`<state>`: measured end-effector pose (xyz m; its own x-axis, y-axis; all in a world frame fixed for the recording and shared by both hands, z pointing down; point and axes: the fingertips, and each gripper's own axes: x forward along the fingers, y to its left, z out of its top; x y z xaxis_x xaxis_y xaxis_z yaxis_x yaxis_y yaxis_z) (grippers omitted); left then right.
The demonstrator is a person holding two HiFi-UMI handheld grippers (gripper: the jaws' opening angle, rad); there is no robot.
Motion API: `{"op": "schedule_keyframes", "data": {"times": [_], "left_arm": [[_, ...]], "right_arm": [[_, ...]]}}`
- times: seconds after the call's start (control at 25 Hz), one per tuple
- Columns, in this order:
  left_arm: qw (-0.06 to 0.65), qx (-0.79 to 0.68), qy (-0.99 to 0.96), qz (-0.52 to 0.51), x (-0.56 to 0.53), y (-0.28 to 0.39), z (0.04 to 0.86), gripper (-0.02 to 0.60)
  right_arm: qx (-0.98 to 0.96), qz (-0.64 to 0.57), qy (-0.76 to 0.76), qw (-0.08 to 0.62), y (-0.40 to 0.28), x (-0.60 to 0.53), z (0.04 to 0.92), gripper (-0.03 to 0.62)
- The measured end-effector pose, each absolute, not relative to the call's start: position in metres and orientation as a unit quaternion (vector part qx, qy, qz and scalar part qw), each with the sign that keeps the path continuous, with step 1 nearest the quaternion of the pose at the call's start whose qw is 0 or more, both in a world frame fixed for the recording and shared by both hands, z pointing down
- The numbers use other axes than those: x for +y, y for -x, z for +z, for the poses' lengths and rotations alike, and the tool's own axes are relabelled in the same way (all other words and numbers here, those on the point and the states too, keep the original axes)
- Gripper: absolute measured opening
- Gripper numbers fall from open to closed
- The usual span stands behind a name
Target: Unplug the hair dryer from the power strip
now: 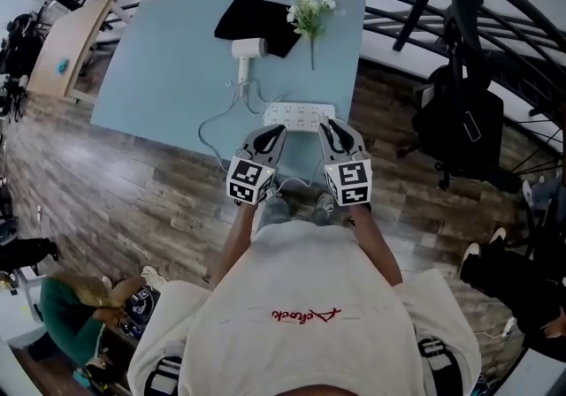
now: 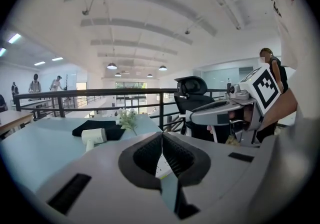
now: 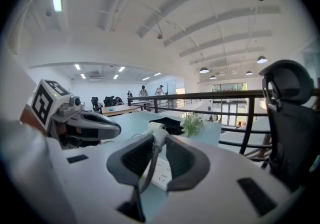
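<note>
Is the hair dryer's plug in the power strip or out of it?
Out, apparently: the white plug is pinched between the right gripper's fingers, above the white rectangular power strip, its grey cord dangling.

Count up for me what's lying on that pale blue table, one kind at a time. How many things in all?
hair dryer: 1
power strip: 1
black cloth: 1
flower sprig: 1
Total: 4
</note>
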<state>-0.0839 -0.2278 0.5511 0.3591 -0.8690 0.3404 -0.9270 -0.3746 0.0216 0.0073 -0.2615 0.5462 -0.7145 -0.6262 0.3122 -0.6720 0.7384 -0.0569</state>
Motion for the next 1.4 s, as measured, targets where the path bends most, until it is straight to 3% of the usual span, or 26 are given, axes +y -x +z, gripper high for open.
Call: {"op": "schedule_keyframes", "data": {"times": [0.88, 1.4], "left_arm": [[0.086, -0.521, -0.845, 0.079, -0.124, 0.136, 0.521, 0.009], [0.07, -0.482, -0.87, 0.069, -0.037, 0.127, 0.511, 0.009]], "right_arm": [[-0.899, 0.06, -0.418, 0.115, 0.022, -0.155, 0.507, 0.09], [-0.879, 0.05, -0.463, 0.1, 0.01, -0.058, 0.494, 0.087]]}}
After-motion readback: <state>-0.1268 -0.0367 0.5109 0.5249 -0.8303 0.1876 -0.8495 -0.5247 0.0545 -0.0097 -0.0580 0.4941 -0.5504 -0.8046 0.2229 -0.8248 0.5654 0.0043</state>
